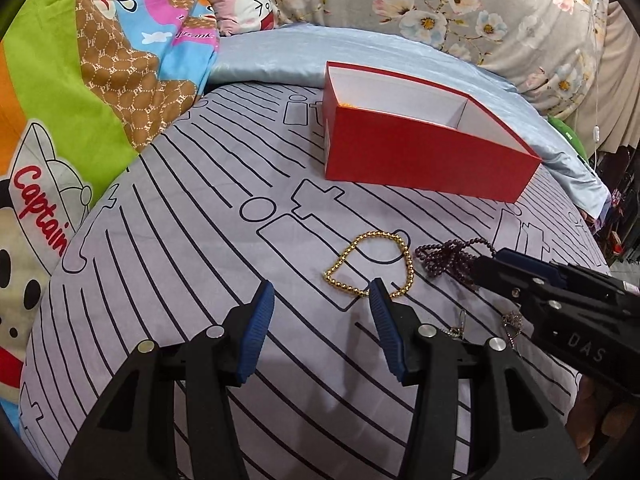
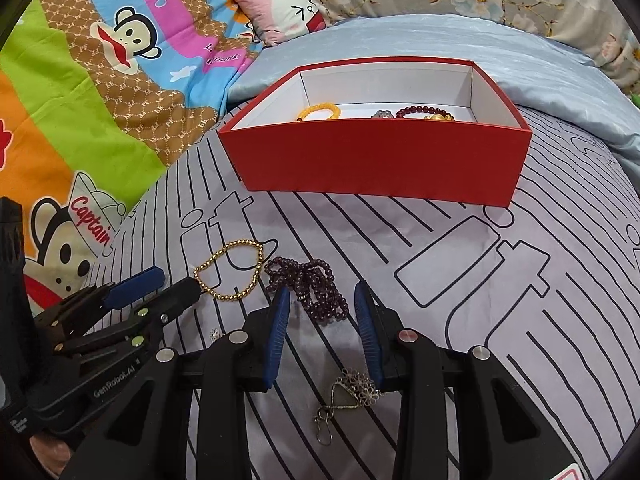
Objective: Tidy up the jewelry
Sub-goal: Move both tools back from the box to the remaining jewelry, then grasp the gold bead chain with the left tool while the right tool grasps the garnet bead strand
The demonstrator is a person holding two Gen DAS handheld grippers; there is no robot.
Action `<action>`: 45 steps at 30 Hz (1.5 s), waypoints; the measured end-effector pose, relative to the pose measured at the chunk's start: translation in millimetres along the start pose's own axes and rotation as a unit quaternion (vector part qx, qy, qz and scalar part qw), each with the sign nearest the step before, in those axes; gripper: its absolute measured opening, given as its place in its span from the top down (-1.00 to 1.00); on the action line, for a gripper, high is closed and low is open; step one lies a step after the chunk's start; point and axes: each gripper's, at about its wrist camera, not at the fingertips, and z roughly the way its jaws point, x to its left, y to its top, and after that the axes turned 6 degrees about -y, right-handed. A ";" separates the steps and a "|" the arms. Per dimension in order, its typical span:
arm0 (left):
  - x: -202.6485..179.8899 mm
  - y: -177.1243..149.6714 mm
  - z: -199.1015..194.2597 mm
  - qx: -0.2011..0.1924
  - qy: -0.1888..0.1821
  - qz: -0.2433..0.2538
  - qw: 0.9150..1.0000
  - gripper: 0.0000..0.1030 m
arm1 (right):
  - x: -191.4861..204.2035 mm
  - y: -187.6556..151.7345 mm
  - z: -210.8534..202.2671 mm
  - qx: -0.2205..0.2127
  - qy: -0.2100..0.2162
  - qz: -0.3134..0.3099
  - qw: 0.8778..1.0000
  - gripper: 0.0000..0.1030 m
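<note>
Right gripper [image 2: 321,320], fingers apart, straddles the purple bead strand [image 2: 310,288].

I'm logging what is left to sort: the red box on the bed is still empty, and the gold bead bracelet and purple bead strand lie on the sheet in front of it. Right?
Not quite: the red box is not empty. The right wrist view shows a yellow bead bracelet and a dark red bead bracelet inside. The gold bead bracelet and purple bead strand do lie on the sheet in front.

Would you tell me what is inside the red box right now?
The right wrist view shows the red box holding a yellow bead bracelet, a dark red bead bracelet, a small silvery piece and something gold. Its front wall hides the nearer floor.
</note>
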 end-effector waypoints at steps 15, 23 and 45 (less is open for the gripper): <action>3.6 0.8 5.0 0.011 -0.012 -0.009 1.000 0.05 | -4.5 -3.7 2.8 0.003 0.000 0.016 1.000 0.84; -2.6 8.5 14.9 0.018 -0.013 -0.003 1.000 0.06 | -25.9 -16.3 -13.3 0.002 -0.014 0.045 0.999 0.84; -22.9 21.1 31.3 0.023 -0.021 0.017 0.999 -0.25 | -44.5 -24.5 -18.6 0.006 -0.002 0.076 0.997 0.84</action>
